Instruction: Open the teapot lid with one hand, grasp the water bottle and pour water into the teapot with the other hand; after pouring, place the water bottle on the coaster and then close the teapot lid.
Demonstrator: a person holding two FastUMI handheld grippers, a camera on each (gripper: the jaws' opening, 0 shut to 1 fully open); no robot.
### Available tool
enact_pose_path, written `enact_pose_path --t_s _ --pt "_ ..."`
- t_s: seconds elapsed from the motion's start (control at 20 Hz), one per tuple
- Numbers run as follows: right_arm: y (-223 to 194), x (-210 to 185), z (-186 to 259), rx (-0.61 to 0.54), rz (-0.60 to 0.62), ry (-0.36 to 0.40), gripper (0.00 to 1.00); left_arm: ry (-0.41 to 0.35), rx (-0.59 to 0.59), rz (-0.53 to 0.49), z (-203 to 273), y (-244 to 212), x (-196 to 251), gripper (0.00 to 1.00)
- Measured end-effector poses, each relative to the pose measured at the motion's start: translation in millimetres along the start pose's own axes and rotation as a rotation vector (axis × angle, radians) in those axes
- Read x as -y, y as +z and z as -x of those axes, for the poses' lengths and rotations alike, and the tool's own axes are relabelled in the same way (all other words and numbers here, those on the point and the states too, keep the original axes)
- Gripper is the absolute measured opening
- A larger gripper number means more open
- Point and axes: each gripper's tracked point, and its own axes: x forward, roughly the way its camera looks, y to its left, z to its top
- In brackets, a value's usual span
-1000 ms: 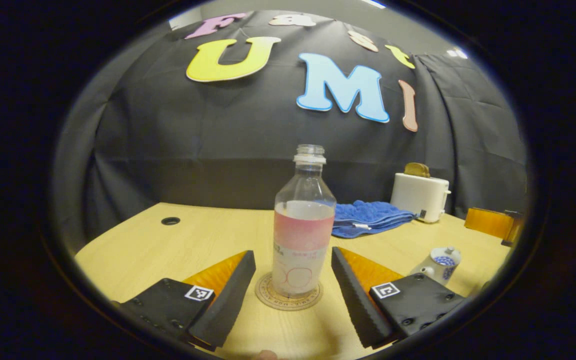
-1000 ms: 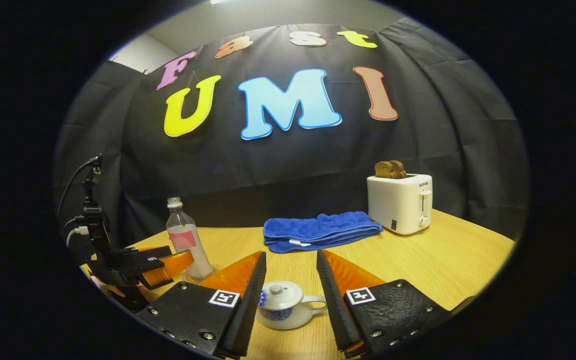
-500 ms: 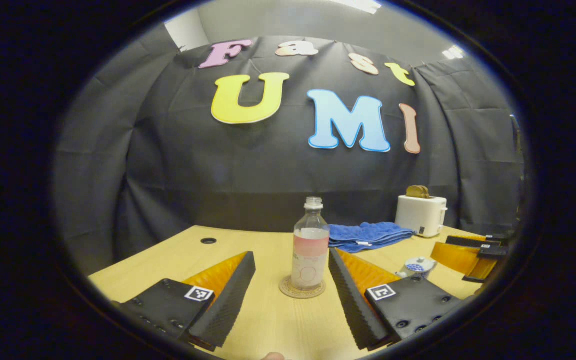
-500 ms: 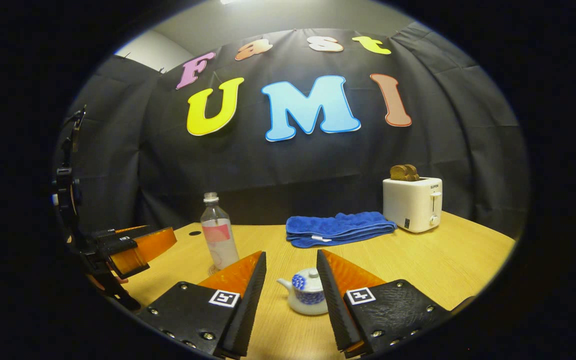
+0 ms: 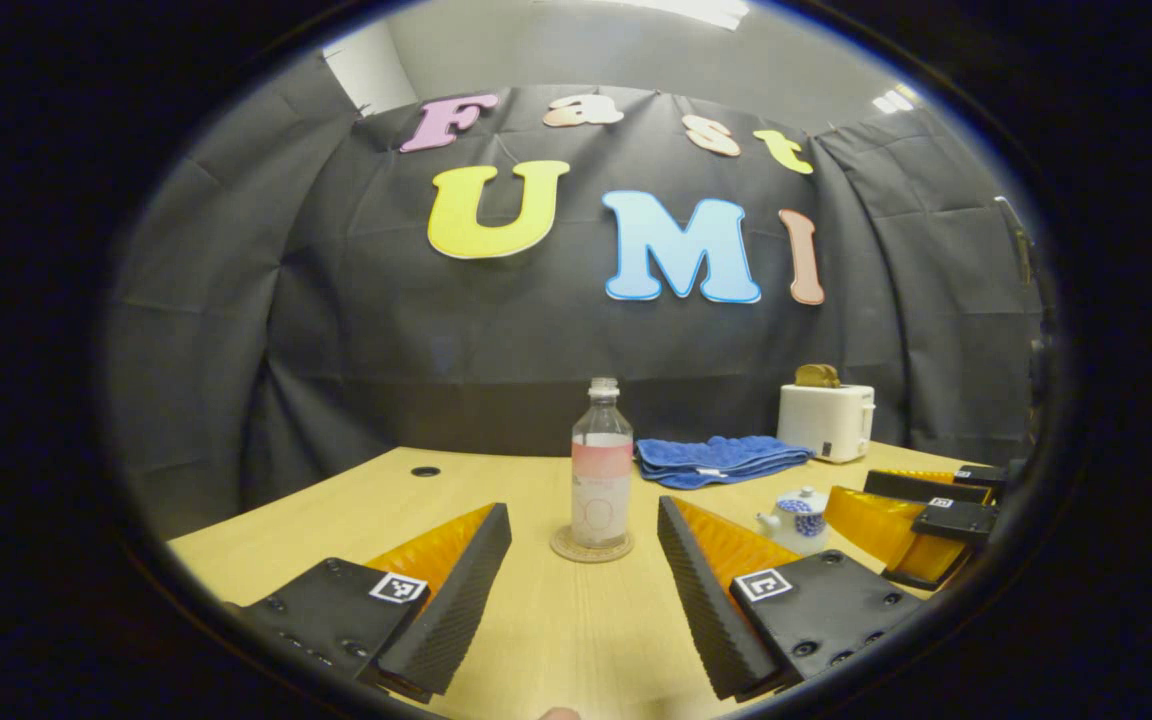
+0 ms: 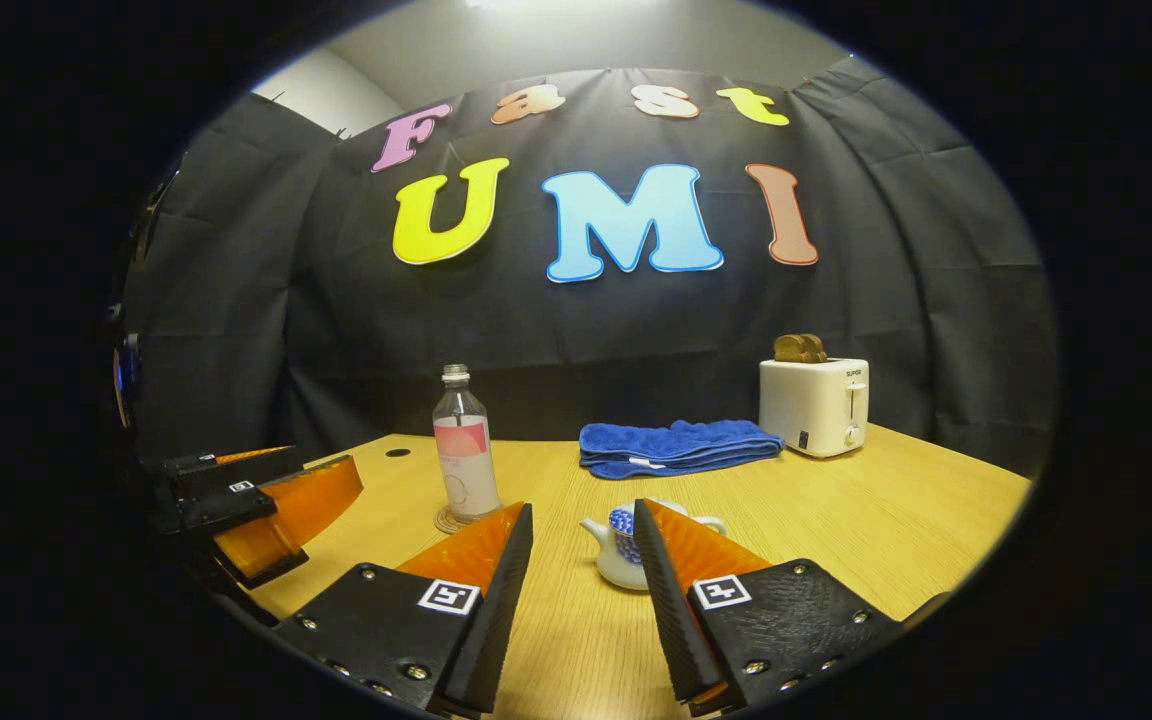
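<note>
Booth with a black cloth wall, light wooden table (image 6: pixel 866 520) in front of it. Water bottle (image 5: pixel 601 465) stands upright on a round coaster (image 5: pixel 591 546), cap off, partly filled with clear water, pink label round the middle. Judged: light thin plastic, smooth, likely dents under a hard squeeze and spills if tipped, so take it at the labelled mid-body, below the shoulder. Teapot (image 6: pixel 621 545) sits near the bottle, to its right in the left gripper view, small white ceramic with blue pattern, lid on, knob partly hidden behind a finger in the right gripper view. Judged: hard, glazed, slippery, chips easily; lid goes by the knob on top, a small target.

Left gripper (image 5: pixel 581 590): jaws spread wide, nothing between them, bottle lined up in the gap but well ahead, no contact. Right gripper (image 6: pixel 581 600): also spread wide, empty, teapot ahead just past its fingertips, not touching.

Farther back: folded blue towel (image 6: pixel 676 445), white toaster (image 6: pixel 814 405) with 2 slices of bread sticking out, and a cable hole (image 5: pixel 425 471) in the tabletop.
</note>
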Motion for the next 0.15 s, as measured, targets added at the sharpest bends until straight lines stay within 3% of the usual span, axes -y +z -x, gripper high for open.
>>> enact_pose_path --t_s 0.15 --pt "-4.2 -2.4 2.9 0.000 0.008 -0.007 0.63 0.011 0.002 0.002 5.2 -3.6 -0.5 0.99"
